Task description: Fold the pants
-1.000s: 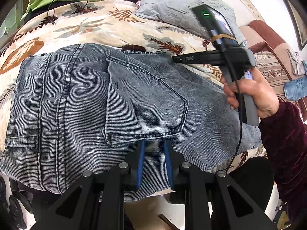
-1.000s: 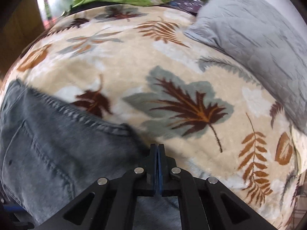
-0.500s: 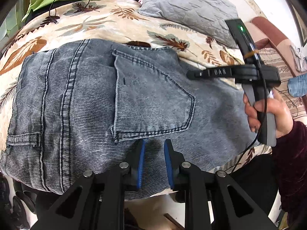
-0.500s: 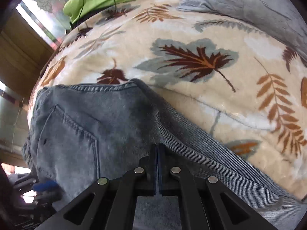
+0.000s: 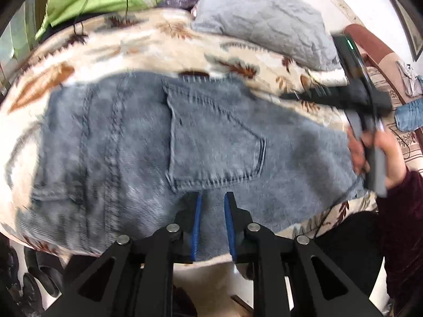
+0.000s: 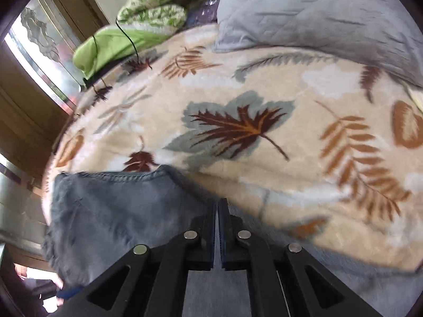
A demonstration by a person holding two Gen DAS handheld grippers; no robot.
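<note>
Grey-blue jeans (image 5: 211,137) lie folded on the leaf-print blanket (image 6: 238,126), back pocket up. My left gripper (image 5: 212,203) hovers over their near edge just below the pocket. Its blue pads stand a little apart and denim shows through the gap, unpinched. My right gripper (image 6: 218,203) is over the far right edge of the jeans (image 6: 119,211), where denim meets blanket. Its jaws are just opening, only a hairline slit shows, and no cloth is between them. From the left wrist view, the right gripper (image 5: 284,96) is held by a hand (image 5: 380,158) in a dark red sleeve.
A grey quilted pillow (image 5: 264,21) lies at the back right of the bed, and green bedding (image 5: 87,2) with a black cable lies at the back left. Another piece of blue denim (image 5: 409,116) lies far right. Dark shoes (image 5: 39,277) sit on the floor at lower left.
The right gripper has slid right across the jeans from the waistband to their right edge, and rolled. The left gripper has drawn back slightly; its gap is unchanged.
</note>
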